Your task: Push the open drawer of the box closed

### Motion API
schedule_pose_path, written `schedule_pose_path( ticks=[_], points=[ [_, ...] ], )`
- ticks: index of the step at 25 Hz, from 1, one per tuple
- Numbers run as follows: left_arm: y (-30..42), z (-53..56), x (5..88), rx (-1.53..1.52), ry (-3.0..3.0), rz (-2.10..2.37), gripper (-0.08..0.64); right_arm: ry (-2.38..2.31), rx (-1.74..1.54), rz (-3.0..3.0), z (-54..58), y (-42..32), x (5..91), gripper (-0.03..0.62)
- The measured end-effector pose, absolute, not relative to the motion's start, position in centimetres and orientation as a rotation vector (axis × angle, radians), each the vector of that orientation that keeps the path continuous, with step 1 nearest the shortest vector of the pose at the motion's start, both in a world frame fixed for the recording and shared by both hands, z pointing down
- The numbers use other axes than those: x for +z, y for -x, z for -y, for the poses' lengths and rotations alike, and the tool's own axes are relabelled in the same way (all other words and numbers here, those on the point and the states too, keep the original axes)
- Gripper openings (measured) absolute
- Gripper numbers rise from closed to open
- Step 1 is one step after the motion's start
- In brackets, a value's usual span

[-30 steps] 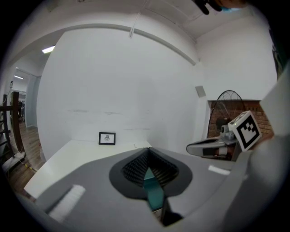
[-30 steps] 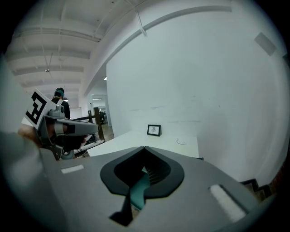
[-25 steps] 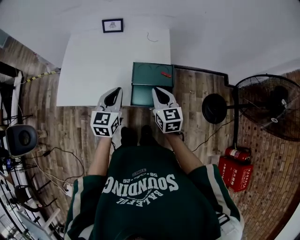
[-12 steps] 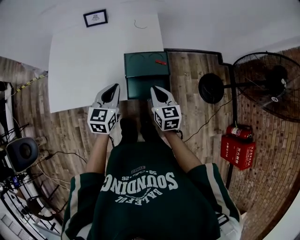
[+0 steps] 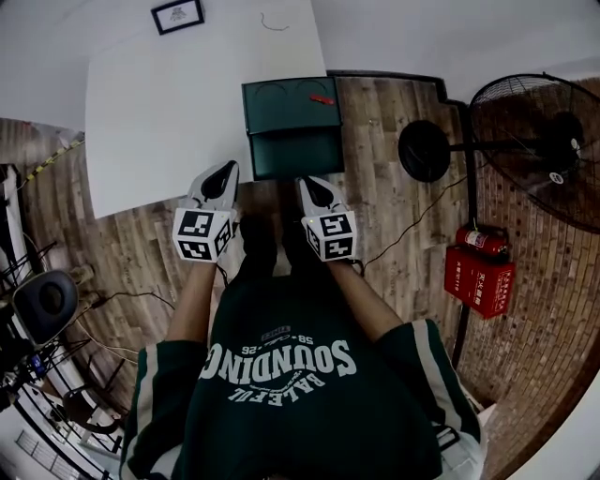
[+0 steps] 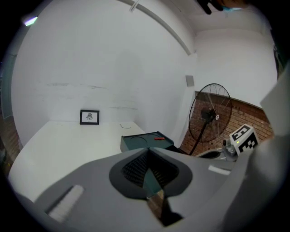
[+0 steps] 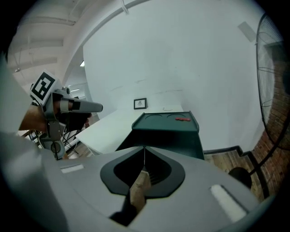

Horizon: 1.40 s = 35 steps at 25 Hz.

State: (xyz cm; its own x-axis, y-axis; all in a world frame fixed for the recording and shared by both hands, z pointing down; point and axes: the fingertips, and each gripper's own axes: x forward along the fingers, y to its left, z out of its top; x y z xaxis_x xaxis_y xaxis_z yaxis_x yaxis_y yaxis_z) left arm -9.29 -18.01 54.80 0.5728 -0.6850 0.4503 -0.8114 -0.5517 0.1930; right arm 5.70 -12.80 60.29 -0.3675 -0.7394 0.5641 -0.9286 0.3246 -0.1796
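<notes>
Record left tongs (image 5: 225, 172) as shut tip to tip, holding nothing. Record right tongs (image 5: 310, 185) likewise closed and empty. Place both just short of the drawer (image 5: 295, 155), above the wooden floor: left tongs off the drawer's left corner, right tongs facing the right part of its front. No contact visible with either.

Locate the dark green box (image 5: 289, 101) at the near right corner of the white counter (image 5: 159, 112), drawer drawn out toward the person. Note a small red item (image 5: 322, 98) lying on the box top. Note also a framed picture (image 5: 177, 14) at the counter's far side and a standing fan (image 5: 539, 141) on the floor to the right, well apart.

Judge the step in hand to be the approach before the push. Keep the tongs closed and use the blunt tips as pushers. Set contact square on the drawer front, one tip toward each side, to avoid skewing the drawer in its guides. Push level and straight along the drawer's travel, slowly, until flush with the box face. Guard against shoving the whole box across the counter by easing off at any sign of sliding. Avoid jolting the red item off the top.
</notes>
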Motion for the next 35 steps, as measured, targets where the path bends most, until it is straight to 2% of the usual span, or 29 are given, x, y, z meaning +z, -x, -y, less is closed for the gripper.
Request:
schedule_pose_path(
  ticks=[3,10,12,26,27,29,35],
  points=[
    [9.7,17.6,55.0,0.46,-2.417,1.22,0.052,-1.448,0.756,2.18,11.7,-5.9,62.2,0.003],
    [11.6,17.1,55.3,0.468,-2.374,1.27,0.052,-1.384,0.958,2.105,10.7,-5.7,66.5,0.134],
    [12.3,16.9,55.3,0.466,-2.359,1.289,0.052,-1.379,0.983,2.089,10.7,-5.6,67.3,0.146],
    [16.1,16.0,55.7,0.46,-2.273,1.398,0.052,-1.42,1.101,1.958,12.4,-5.7,70.7,0.141],
    [16.2,15.9,55.8,0.46,-2.268,1.402,0.052,-1.413,1.102,1.957,12.3,-5.7,70.8,0.133],
    [16.4,15.9,55.9,0.459,-2.261,1.406,0.052,-1.409,1.092,1.952,12.4,-5.8,70.9,0.069],
    [17.0,16.0,56.0,0.459,-2.251,1.411,0.052,-1.402,1.094,1.947,12.5,-5.5,70.8,0.069]
  ],
)
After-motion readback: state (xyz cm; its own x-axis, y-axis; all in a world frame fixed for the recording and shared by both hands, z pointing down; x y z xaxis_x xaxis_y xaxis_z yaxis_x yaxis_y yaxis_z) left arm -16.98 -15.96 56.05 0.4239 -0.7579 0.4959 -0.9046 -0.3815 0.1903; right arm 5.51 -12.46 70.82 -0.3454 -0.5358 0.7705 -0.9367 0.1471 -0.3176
